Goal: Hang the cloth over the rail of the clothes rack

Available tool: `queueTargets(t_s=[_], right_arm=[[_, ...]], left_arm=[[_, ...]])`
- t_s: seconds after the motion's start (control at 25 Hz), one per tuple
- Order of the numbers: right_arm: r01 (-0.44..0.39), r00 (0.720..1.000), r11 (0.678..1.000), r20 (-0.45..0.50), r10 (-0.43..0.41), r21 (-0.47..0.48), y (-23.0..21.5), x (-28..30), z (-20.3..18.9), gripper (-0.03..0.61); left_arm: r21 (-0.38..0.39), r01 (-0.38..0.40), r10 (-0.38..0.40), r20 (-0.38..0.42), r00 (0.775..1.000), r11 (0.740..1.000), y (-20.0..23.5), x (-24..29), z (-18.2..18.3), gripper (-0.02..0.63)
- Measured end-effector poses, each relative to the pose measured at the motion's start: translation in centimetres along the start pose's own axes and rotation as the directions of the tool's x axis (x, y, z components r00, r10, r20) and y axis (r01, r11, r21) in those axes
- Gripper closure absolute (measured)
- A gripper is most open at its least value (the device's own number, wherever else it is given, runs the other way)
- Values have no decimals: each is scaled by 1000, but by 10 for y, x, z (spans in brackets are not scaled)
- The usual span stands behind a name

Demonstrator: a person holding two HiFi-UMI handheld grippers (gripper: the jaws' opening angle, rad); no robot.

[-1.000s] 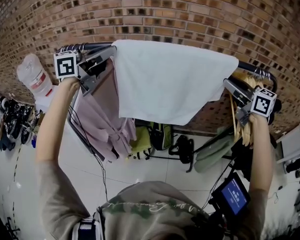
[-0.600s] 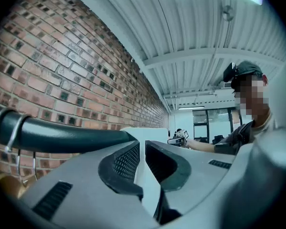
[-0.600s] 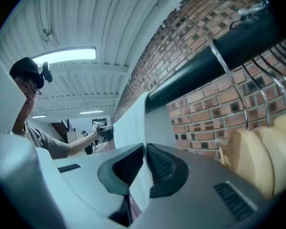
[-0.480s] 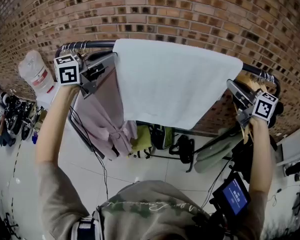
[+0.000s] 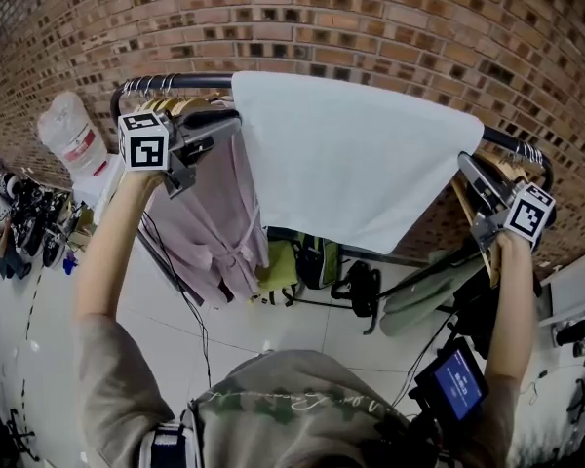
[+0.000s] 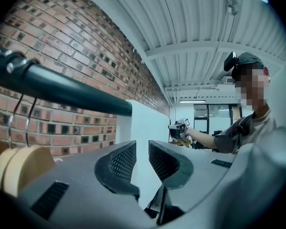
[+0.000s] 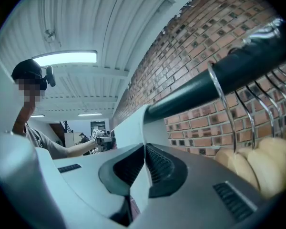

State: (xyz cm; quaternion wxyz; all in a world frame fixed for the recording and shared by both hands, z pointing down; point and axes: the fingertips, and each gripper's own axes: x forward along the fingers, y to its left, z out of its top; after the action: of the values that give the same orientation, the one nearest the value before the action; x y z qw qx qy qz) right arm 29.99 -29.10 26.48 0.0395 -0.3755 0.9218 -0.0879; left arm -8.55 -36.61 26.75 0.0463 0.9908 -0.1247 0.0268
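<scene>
Your left gripper (image 6: 142,148) has just been easing its jaws open. They stand a narrow gap apart, the edge of the cloth (image 6: 148,123) shows in that gap, and the pads do not press it. Your right gripper (image 7: 144,151) has its jaws closed tight on a thin fold of the cloth at its other edge.

The cloth lies draped over the rail (image 5: 207,79) across the upper middle of the head view and hangs down on the near side. A pink garment (image 5: 210,222) hangs just left of it.

You look to be at the letting-go step, with the hang nearly done. Next, I'd judge, free the right edge as well. Then draw both grippers back level, without snagging the cloth or dragging it off the rail, and check that it hangs evenly.
</scene>
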Motion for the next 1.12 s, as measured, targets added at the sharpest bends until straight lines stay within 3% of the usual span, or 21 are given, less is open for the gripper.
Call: queueTargets(t_s=[0.12, 0.44, 0.76, 0.8, 0.84, 0.88, 1.12], right_arm=[[1, 1000, 1000, 11, -1, 1, 0, 0, 4, 558], [-4, 1000, 1000, 24, 4, -6, 2, -1, 13, 558], [-15, 999, 1000, 39, 14, 6, 0, 1, 11, 558], [-16, 999, 1000, 39, 16, 7, 1, 2, 11, 558], [-19, 999, 1000, 38, 18, 8, 2, 3, 11, 558], [-21, 999, 1000, 36, 21, 9, 3, 3, 10, 558], [-28, 999, 1000, 32, 27, 7, 4, 4, 10, 558]], left_arm=[[13, 3, -3, -36, 999, 1000, -1, 10, -10, 548], [20, -38, 38, 16, 999, 999, 6, 8, 13, 549], [-84, -59, 52, -84, 995, 995, 15, 11, -19, 548], [-91, -58, 48, -101, 994, 994, 16, 13, -23, 534], [-97, -51, 39, -118, 992, 994, 15, 15, -27, 414], [-99, -38, 25, -129, 991, 994, 14, 17, -31, 369], [-48, 41, -43, -45, 998, 998, -4, 17, -20, 371]])
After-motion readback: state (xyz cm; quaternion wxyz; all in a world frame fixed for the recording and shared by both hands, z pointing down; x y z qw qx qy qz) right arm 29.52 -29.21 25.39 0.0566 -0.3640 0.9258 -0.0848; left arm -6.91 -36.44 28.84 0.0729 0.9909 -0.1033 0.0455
